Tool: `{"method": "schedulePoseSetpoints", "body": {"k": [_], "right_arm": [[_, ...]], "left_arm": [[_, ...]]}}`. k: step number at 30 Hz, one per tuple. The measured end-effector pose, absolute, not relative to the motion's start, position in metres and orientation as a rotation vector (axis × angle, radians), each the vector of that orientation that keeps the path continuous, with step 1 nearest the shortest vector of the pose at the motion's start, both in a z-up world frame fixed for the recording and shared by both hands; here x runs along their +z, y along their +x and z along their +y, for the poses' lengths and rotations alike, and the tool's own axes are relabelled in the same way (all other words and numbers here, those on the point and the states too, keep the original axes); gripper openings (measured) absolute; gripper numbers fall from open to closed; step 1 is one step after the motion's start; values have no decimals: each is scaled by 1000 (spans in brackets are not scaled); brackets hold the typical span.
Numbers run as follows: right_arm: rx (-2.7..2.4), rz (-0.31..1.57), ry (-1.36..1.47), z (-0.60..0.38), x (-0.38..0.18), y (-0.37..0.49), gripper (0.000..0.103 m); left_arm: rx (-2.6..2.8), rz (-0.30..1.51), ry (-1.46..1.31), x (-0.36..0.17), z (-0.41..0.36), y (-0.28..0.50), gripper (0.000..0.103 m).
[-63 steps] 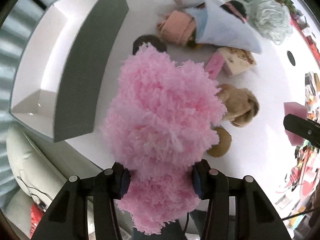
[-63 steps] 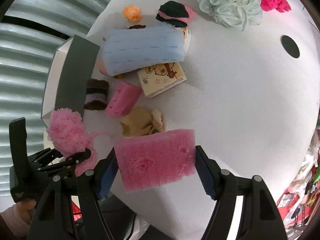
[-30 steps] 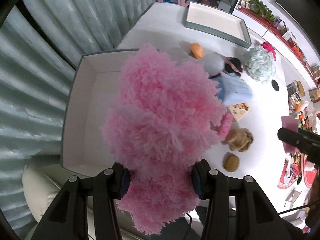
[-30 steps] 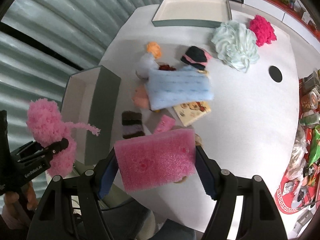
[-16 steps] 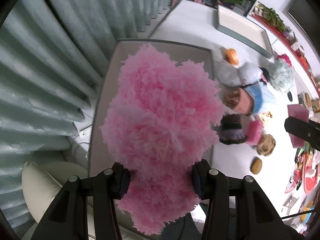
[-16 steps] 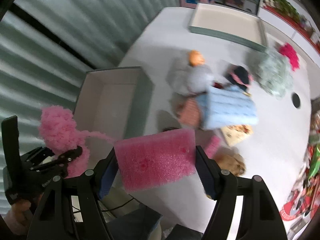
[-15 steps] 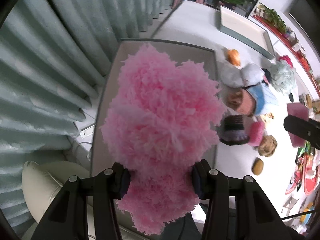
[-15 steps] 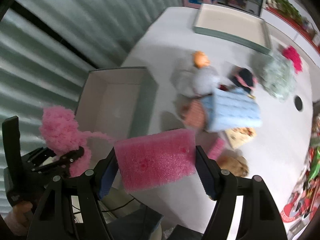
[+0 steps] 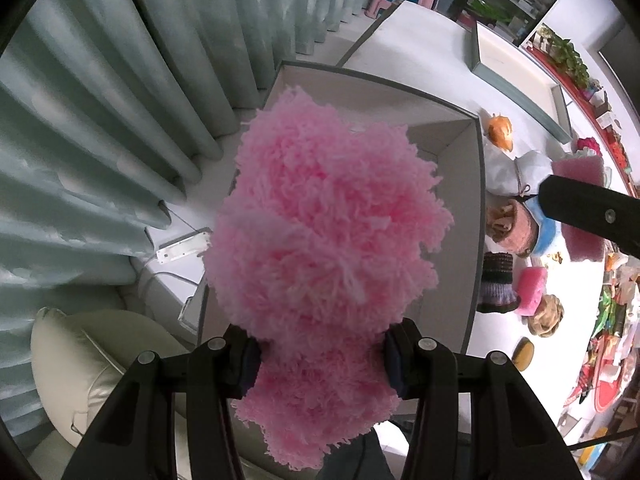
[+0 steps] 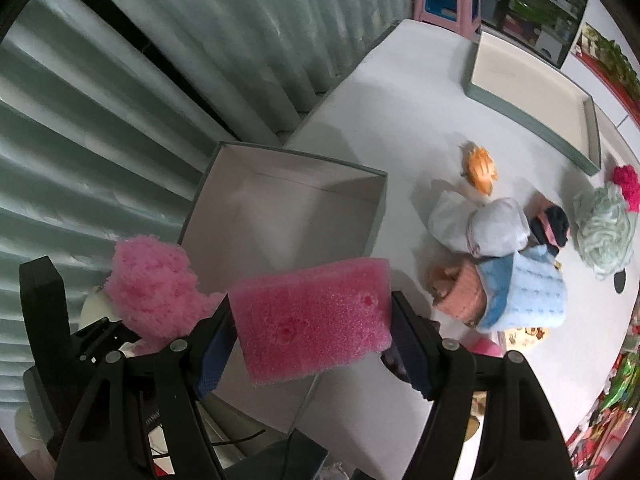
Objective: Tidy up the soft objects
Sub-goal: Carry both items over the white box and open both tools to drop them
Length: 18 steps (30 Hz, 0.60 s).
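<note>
My left gripper (image 9: 320, 354) is shut on a fluffy pink pompom (image 9: 324, 240) and hangs over the open grey box (image 9: 474, 216) at the table's left edge. The pompom hides most of the box's floor. In the right wrist view my right gripper (image 10: 312, 348) is shut on a pink sponge block (image 10: 312, 316), held above the near wall of the same grey box (image 10: 280, 216). The left gripper with the pink pompom (image 10: 152, 284) shows at the lower left there. The pink sponge (image 9: 578, 168) and one right finger show at the right of the left wrist view.
A heap of soft things lies right of the box: a blue cloth (image 10: 524, 292), a white pouch (image 10: 492, 228), an orange toy (image 10: 482, 168), a mint pouf (image 10: 604, 236). A shallow tray (image 10: 532, 96) stands at the far end. Curtains (image 9: 100, 120) hang left; a cushion (image 9: 80, 356) lies below.
Both grippers have swung left, from over the heap of soft things to over the open box. Each has kept its grip on its pink thing.
</note>
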State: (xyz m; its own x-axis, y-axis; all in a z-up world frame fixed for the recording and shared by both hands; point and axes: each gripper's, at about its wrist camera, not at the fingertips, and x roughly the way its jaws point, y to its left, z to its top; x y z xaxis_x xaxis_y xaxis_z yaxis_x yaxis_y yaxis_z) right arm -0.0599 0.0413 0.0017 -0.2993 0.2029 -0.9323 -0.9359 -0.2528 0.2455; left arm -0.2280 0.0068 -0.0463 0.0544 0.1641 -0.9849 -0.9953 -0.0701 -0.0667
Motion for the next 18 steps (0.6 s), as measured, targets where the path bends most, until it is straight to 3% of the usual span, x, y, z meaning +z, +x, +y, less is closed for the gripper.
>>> {"method": "schedulePoseSetpoints", "body": {"k": [18], "right_arm": [[1684, 1054, -1147, 63, -24, -92, 76]], "left_arm": [[1286, 1031, -1182, -66, 28, -229, 51]]}}
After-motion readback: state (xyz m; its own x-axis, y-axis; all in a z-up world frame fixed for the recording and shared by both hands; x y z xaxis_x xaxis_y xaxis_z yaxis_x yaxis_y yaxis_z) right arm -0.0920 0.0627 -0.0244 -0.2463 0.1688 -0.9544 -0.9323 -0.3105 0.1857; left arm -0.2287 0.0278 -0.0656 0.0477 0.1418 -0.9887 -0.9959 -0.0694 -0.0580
